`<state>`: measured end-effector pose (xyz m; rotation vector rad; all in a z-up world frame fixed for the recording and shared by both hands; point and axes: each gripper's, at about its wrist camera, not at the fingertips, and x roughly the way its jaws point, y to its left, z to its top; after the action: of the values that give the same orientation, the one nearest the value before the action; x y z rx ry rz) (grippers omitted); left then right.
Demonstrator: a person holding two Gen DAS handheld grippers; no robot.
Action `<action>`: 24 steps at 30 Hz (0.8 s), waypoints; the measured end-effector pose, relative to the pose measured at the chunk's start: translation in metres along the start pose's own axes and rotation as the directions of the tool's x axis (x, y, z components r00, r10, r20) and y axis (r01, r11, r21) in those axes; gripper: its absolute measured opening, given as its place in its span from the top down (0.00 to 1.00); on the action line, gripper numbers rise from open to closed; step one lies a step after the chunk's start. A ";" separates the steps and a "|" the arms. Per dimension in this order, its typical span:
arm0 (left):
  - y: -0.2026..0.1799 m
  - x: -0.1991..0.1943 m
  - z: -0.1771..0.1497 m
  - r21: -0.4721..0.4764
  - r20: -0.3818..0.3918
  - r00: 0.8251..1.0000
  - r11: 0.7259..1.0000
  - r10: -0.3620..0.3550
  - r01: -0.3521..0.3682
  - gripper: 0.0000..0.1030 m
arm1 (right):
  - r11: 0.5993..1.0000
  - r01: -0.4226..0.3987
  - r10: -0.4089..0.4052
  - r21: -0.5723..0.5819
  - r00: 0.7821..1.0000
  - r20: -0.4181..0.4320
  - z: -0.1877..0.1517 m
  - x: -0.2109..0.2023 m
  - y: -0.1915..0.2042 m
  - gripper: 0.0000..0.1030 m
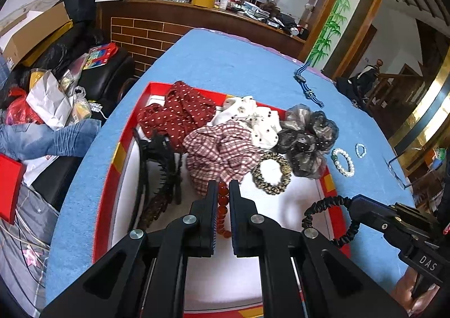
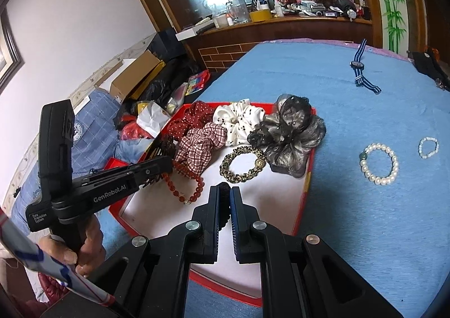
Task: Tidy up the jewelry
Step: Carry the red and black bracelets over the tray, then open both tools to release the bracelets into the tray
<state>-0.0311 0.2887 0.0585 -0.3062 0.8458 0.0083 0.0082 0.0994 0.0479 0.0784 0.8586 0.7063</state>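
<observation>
Evidently both tools are carrying limp, light loops by one strand: the left gripper [image 1: 223, 185] is pinching the red bead bracelet [image 1: 222, 205], the right gripper [image 2: 225, 191] the black spiral hair tie [image 1: 327, 218].

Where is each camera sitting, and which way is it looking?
Left wrist: on the left gripper, looking down its fingers, shut on red beads, into the red tray; right gripper alongside.
Right wrist: on the right gripper, shut on a black hair tie, facing the tray; left gripper and hand show.
Both share the tray and pearl bracelet.

Red bead bracelet [image 2: 184, 187] — hanging into red tray [image 2: 305, 191]; black scrunchie [image 1: 332, 219] alongside.
</observation>
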 end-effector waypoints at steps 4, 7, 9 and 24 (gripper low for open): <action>0.006 0.002 -0.001 -0.009 -0.007 1.000 1.000 0.009 -0.009 0.93 | 1.000 -0.008 0.008 -0.001 1.000 -0.026 -0.001 0.010 0.001 0.91; 0.006 0.003 -0.001 -0.010 -0.008 1.000 1.000 0.009 -0.009 0.93 | 1.000 0.006 -0.006 -0.010 0.999 -0.032 0.000 0.017 0.003 0.91; 0.006 0.004 -0.001 -0.009 -0.011 1.000 1.000 0.009 -0.009 0.93 | 1.000 0.016 -0.017 -0.011 0.999 -0.044 0.000 0.024 0.003 0.91; 0.005 0.021 -0.008 -0.009 -0.054 0.998 1.000 0.016 -0.016 0.93 | 0.995 0.100 -0.100 -0.003 0.990 -0.101 -0.007 0.060 -0.007 0.91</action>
<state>-0.0235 0.2891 0.0368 -0.3101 0.9022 0.0191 0.0337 0.1280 0.0011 0.0016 0.9539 0.6190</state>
